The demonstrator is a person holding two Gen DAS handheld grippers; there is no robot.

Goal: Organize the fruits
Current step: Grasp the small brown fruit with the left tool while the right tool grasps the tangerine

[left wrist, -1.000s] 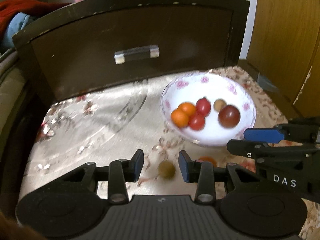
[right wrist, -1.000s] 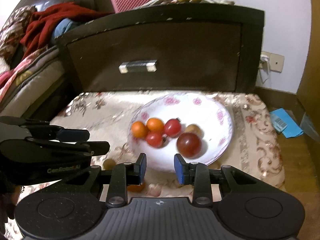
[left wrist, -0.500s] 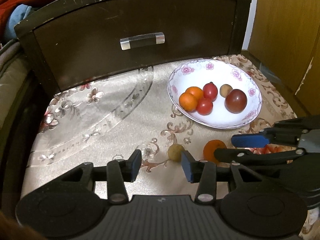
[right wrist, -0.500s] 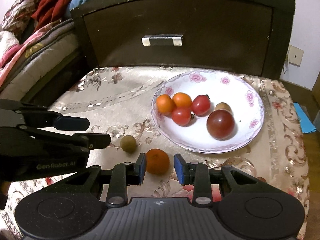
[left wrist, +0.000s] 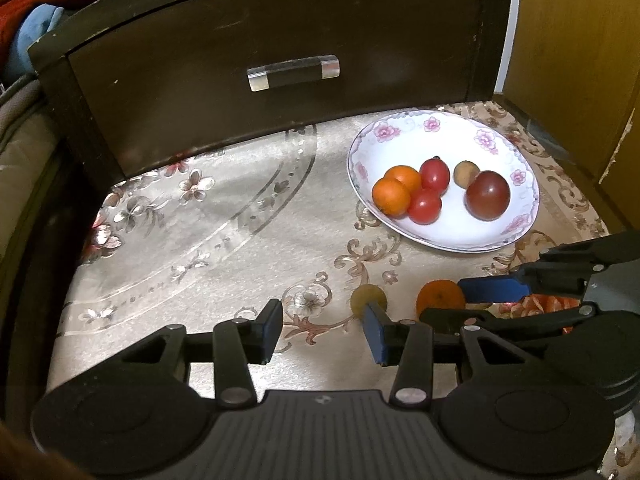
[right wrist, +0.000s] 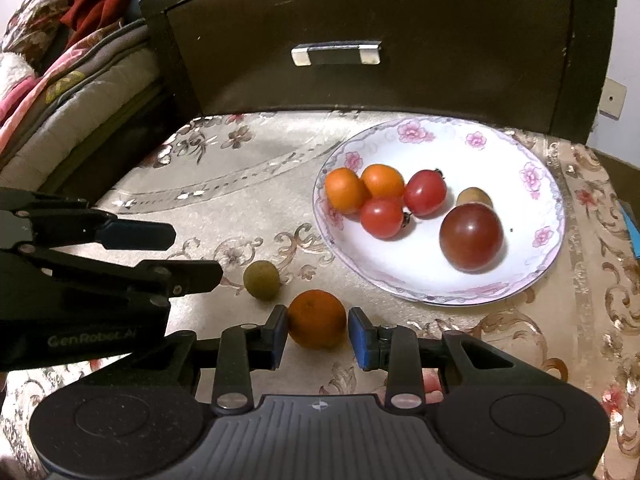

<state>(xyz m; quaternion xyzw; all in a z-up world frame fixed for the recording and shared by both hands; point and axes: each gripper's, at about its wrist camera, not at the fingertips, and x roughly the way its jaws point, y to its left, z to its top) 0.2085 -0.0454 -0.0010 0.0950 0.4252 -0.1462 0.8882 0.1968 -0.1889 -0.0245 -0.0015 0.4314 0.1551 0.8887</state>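
right tool point(right wrist: 318, 336): lowered since earlier, gaping around orange point(right wrist: 317, 319), not pinching | left tool point(left wrist: 324, 330): open, wider than before

We lose part of the longan point(left wrist: 367, 298) behind the left tongs' pad at lower centre; the right tongs point(left wrist: 460, 304) cover the mandarin's point(left wrist: 438, 295) right side.

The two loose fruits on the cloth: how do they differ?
The orange fruit is bigger and bright orange; the small brownish-green fruit is dull. The orange fruit sits between the right gripper fingers, untouched; the brownish-green one lies clear of them. Both lie outside the plate.
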